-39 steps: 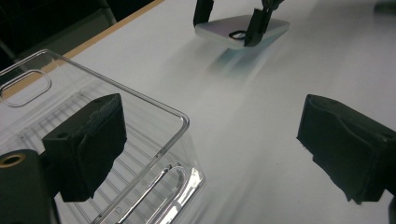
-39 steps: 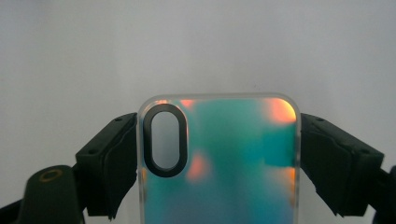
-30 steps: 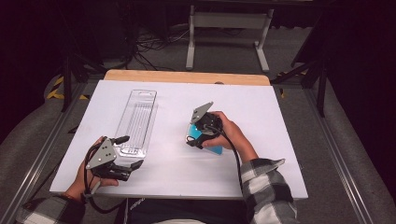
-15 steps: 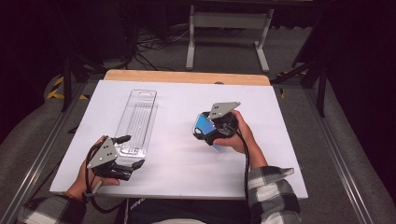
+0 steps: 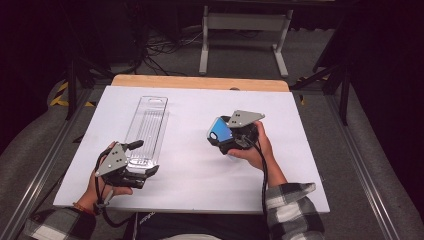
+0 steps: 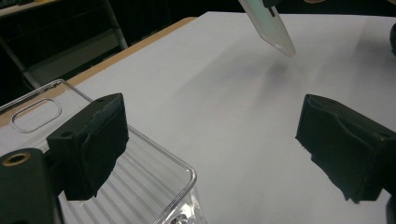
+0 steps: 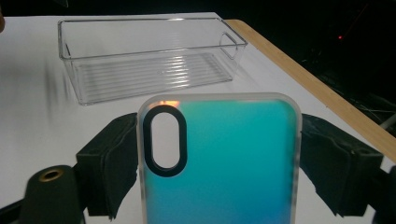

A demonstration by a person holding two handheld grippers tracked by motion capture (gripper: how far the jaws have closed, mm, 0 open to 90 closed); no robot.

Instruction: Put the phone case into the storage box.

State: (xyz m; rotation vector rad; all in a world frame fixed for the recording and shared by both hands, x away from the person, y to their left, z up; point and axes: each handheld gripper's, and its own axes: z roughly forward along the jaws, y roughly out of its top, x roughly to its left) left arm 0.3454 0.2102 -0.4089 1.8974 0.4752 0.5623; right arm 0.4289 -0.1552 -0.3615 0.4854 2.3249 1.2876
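Observation:
A teal-blue phone case (image 7: 229,163) with a black-ringed camera cutout stands between the jaws of my right gripper (image 7: 219,168), which is shut on its two long edges. In the high view that right gripper (image 5: 222,137) holds the phone case (image 5: 219,131) lifted above the middle of the white table. A long clear plastic tray (image 5: 147,122) lies to the left. At the tray's near end my left gripper (image 5: 142,159) is open, one jaw over the tray's corner (image 6: 140,186). The left gripper (image 6: 212,149) has nothing between its pads. The phone case (image 6: 271,23) hangs farther off.
The white table top (image 5: 200,175) has a wooden strip (image 5: 200,82) along its far edge. Metal rails run down both sides. A grey stand (image 5: 242,30) and cables are on the dark floor beyond. Plaid sleeves come in from the bottom.
My right gripper has carried the phone case to the right and a little upward, turning it. The left gripper and the tray have stayed put.

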